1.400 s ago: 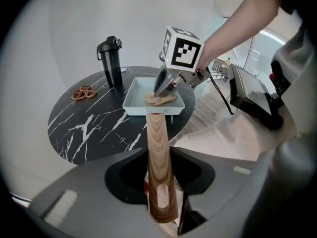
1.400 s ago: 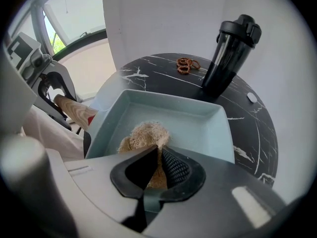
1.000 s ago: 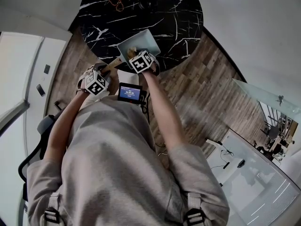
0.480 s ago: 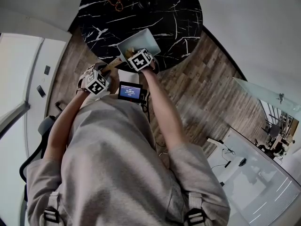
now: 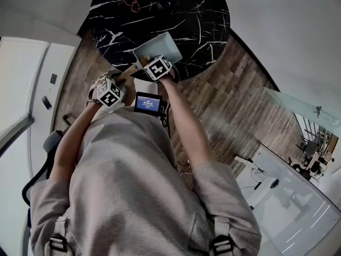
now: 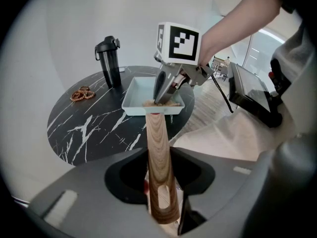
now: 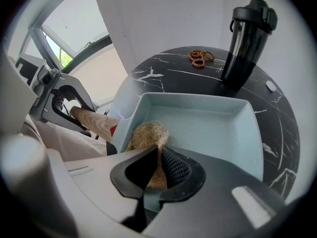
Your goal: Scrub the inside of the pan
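A pale blue square pan point(image 5: 162, 44) sits at the near edge of a round black marble table point(image 5: 197, 20). Its wooden handle point(image 6: 159, 152) runs back between the jaws of my left gripper point(image 6: 161, 195), which is shut on it. My right gripper point(image 7: 157, 167) is shut on a tan fibre scrubber point(image 7: 146, 133), pressed into the pan's point(image 7: 213, 128) near corner by the handle. In the left gripper view the right gripper point(image 6: 163, 95) reaches down into the pan point(image 6: 138, 95). In the head view, the left gripper point(image 5: 121, 80) is off the table's edge and the right gripper point(image 5: 150, 60) is over the pan.
A black bottle point(image 7: 247, 38) stands on the table behind the pan, with a small heap of brown beads point(image 7: 200, 57) to its left. A small device with a lit screen point(image 5: 147, 103) hangs at the person's chest. Wooden floor surrounds the table.
The right gripper with the scrubber has shifted slightly inside the pan. The left gripper and the pan handle have stayed put.
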